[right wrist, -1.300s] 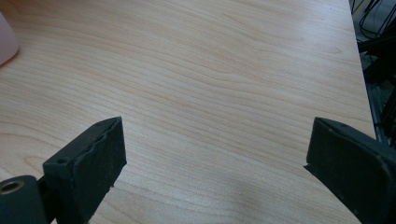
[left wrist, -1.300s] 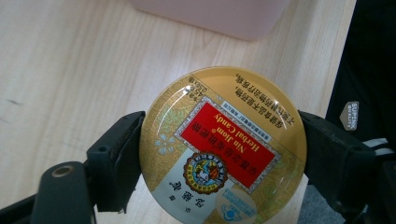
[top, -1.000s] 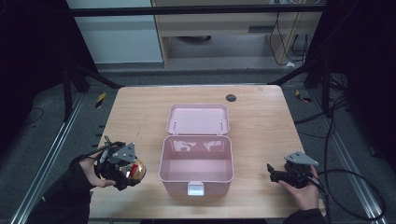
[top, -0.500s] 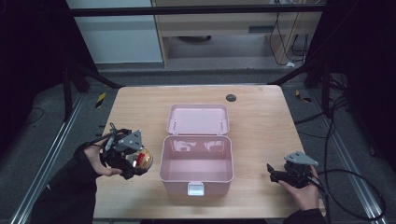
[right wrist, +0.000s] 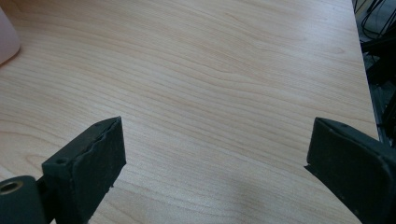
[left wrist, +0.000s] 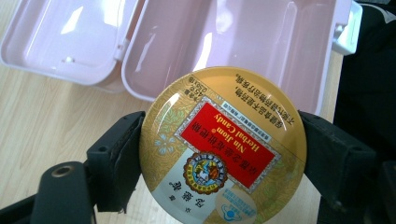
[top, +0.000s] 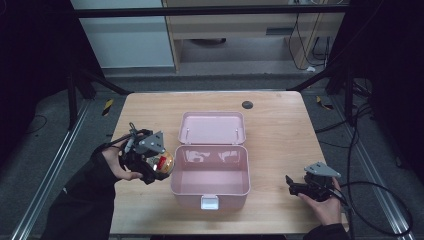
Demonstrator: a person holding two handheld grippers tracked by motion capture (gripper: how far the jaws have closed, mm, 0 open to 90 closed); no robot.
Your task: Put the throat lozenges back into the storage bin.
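1. A round gold candy tin with a red label reading "Herbal Candy" sits clamped between the two black jaws of the left hand-held gripper, one jaw pressed against each side of its rim.
2. In the high view the tin is held just beside the left wall of the pink box, near its upper left corner; whether it touches the wall cannot be told.
3. The pink box stands open near the middle of the bench; its lid lies flat behind it, joined by the hinge, and a white latch sits on its front wall.
4. In the left gripper view the box's interior looks bare and glossy beyond the tin.
5. The left hand wraps the left hand-held gripper from the bench's left side.
6. The right hand-held gripper lies low at the bench's right front, well apart from the box, held by the right hand.
7. In its own view its jaws stand wide apart over bare wood, gripping nothing.
8. A small dark round disc lies near the bench's far edge.
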